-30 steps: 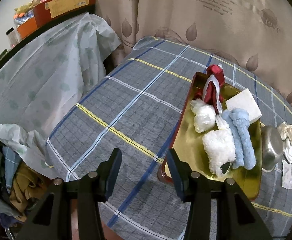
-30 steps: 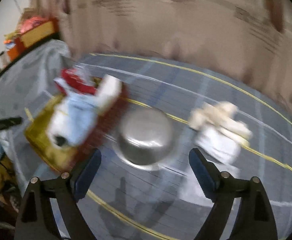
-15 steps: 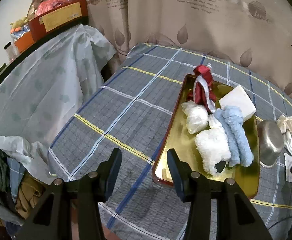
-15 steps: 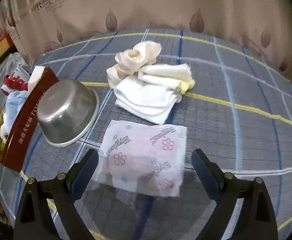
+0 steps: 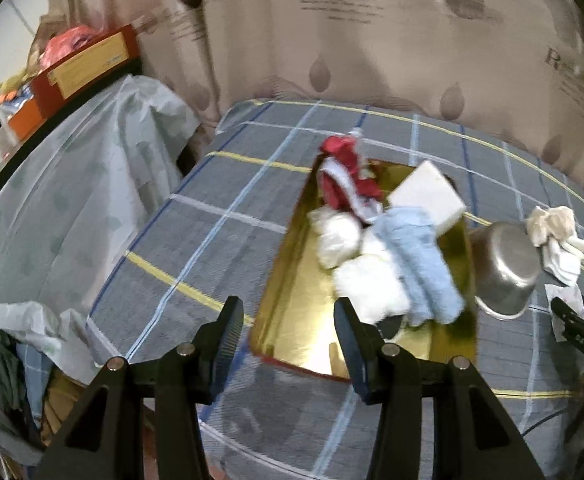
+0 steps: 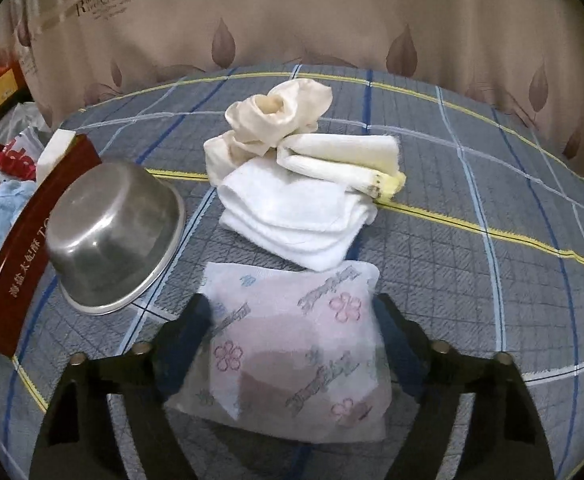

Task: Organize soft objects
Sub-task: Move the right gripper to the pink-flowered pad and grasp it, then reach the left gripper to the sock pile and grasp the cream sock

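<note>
As right claw (image 6: 292, 344) closed around tissue pack (image 6: 292, 344) beside steel bowl (image 6: 112, 236), pads touched both edges: light, squashy, slippery film; grip mid-sides. Left claw (image 5: 288, 344) apart, empty.

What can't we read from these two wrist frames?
- Right wrist: whether the right gripper, whose jaws have just been closing, already presses on the tissue pack; the pack hides the pads.
- Right wrist: the tray contents, blocked by its wall and the steel bowl.
- Left wrist: motion blur smears the towels in the tray.
- Left wrist: the right gripper is cut off at the edge.
</note>
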